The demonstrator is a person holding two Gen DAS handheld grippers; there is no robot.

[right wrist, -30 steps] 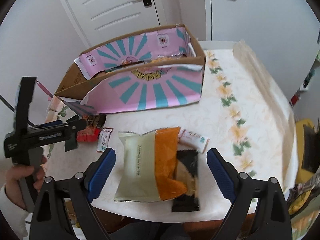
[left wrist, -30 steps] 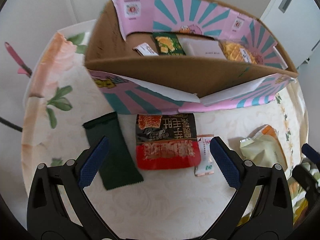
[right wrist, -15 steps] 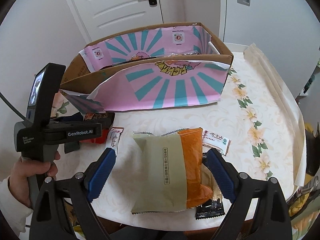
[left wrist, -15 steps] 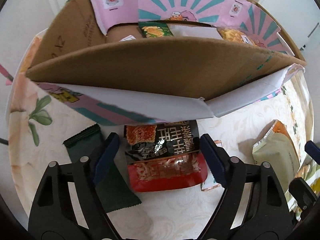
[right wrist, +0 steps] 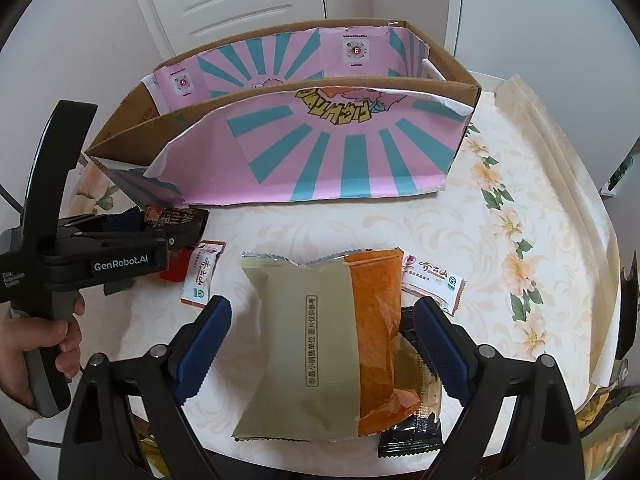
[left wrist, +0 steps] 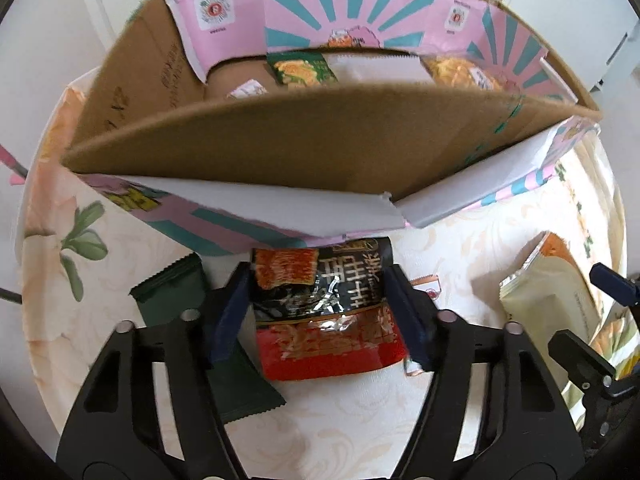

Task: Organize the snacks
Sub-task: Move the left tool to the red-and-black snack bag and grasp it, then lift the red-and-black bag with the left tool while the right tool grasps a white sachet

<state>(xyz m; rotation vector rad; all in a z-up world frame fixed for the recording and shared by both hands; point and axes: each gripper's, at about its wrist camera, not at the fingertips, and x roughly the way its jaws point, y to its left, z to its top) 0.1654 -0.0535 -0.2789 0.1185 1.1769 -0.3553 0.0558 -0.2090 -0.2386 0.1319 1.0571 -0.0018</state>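
A black and red snack bag (left wrist: 326, 312) lies on the table in front of the pink and teal cardboard box (left wrist: 320, 160). My left gripper (left wrist: 320, 308) has its jaws around the bag's sides, touching it; it also shows in the right wrist view (right wrist: 132, 224). My right gripper (right wrist: 320, 344) is open around a beige and orange snack bag (right wrist: 320, 344), with gaps on both sides. The box (right wrist: 320, 152) holds several snack packs (left wrist: 304, 68).
A dark green packet (left wrist: 176, 292) lies under my left finger. Small white sachets (right wrist: 202, 272) (right wrist: 434, 280) and a black packet (right wrist: 412, 436) lie near the beige bag. The table edge (right wrist: 600, 280) runs on the right. A white door stands behind the box.
My left gripper moved forward and narrowed its jaws onto the black and red bag. My right gripper moved forward over the beige and orange bag.
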